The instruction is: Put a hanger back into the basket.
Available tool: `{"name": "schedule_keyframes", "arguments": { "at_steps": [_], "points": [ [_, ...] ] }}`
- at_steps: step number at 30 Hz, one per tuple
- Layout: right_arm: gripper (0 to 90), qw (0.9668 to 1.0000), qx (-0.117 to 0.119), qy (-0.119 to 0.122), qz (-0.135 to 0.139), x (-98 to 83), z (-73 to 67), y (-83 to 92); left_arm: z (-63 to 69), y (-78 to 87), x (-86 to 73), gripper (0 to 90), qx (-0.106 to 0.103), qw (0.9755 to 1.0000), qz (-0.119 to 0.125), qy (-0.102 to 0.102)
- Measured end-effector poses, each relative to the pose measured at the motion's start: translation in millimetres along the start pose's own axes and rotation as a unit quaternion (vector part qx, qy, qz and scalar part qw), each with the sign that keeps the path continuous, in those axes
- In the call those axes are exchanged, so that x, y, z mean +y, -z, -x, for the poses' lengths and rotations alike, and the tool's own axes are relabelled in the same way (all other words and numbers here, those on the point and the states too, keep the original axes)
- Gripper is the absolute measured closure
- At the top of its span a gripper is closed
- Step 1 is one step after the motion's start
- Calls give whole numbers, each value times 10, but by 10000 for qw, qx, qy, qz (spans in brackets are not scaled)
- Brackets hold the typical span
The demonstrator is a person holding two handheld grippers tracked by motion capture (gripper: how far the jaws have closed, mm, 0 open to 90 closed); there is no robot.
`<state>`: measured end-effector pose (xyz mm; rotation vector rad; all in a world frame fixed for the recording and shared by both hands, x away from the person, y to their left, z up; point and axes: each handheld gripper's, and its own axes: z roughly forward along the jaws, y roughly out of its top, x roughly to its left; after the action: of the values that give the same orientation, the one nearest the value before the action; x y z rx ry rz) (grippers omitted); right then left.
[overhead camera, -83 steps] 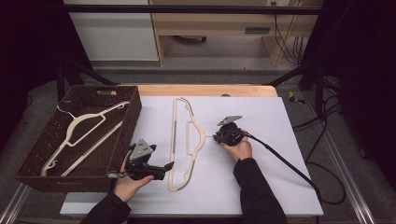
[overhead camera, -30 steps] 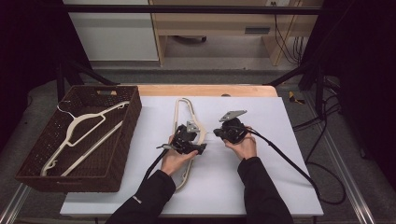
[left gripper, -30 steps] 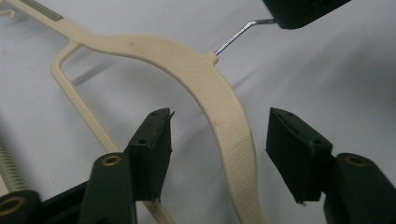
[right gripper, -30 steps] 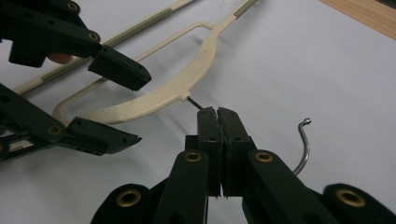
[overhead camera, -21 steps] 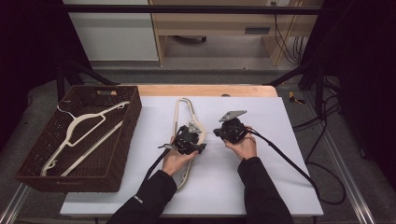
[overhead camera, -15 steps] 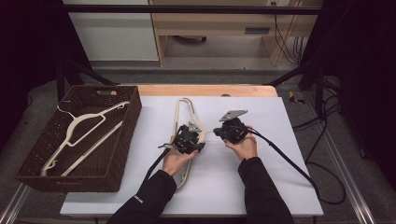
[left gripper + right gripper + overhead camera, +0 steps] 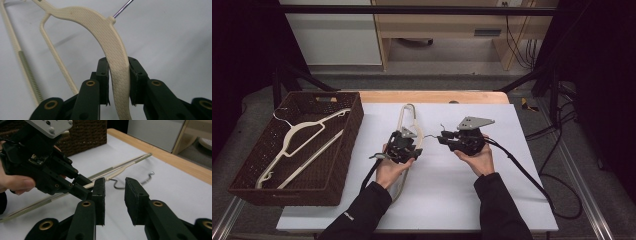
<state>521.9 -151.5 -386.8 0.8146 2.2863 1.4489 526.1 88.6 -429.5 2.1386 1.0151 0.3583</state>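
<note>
Left gripper [image 7: 404,146] moved onto cream hanger [image 7: 105,32], fingers clamping its arm, right gripper [image 7: 114,187] fingers parted around wire hook [image 7: 130,182].

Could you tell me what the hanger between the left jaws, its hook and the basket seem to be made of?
Hanger: cream, matte, probably moulded plastic, given its fine woven-look surface texture. Hook: thin, shiny grey wire, apparently metal. Basket: dark brown woven wicker or rattan-like strands.

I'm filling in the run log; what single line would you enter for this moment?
left gripper: shut on hanger | right gripper: open, jaws just opened, metal hook ahead of them | basket: second hanger inside
</note>
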Motion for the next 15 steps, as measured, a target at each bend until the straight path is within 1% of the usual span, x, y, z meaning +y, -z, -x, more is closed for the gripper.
{"name": "schedule_keyframes", "arguments": {
  "at_steps": [1,3,5,9,11,12,13,14,15],
  "points": [
    [693,10000,-31,33,64,15,-14,53,-28,56,-8,739,63,10000,74,7],
    [676,9999,-105,57,113,27,-33,121,-68,141,-12,744,128,9999,64,-2],
    [652,9997,-162,70,174,28,-51,183,-102,214,-18,748,208,9997,107,18],
    [541,9994,-263,52,231,4,-84,283,-198,367,-36,761,336,9992,156,113],
    [478,9991,-294,-11,291,-5,-95,326,-259,446,-48,767,415,9989,180,155],
    [449,9988,-297,-72,386,-10,-101,354,-281,470,-53,771,434,9988,180,166],
    [449,9988,-297,-72,386,-10,-101,354,-281,470,-53,773,434,9988,180,166],
    [403,9982,-321,-137,484,-15,-100,402,-337,527,-67,778,482,9983,197,254],
    [391,9980,-330,-167,519,-18,-102,417,-363,553,-76,780,510,9981,206,284]
  ]
}}
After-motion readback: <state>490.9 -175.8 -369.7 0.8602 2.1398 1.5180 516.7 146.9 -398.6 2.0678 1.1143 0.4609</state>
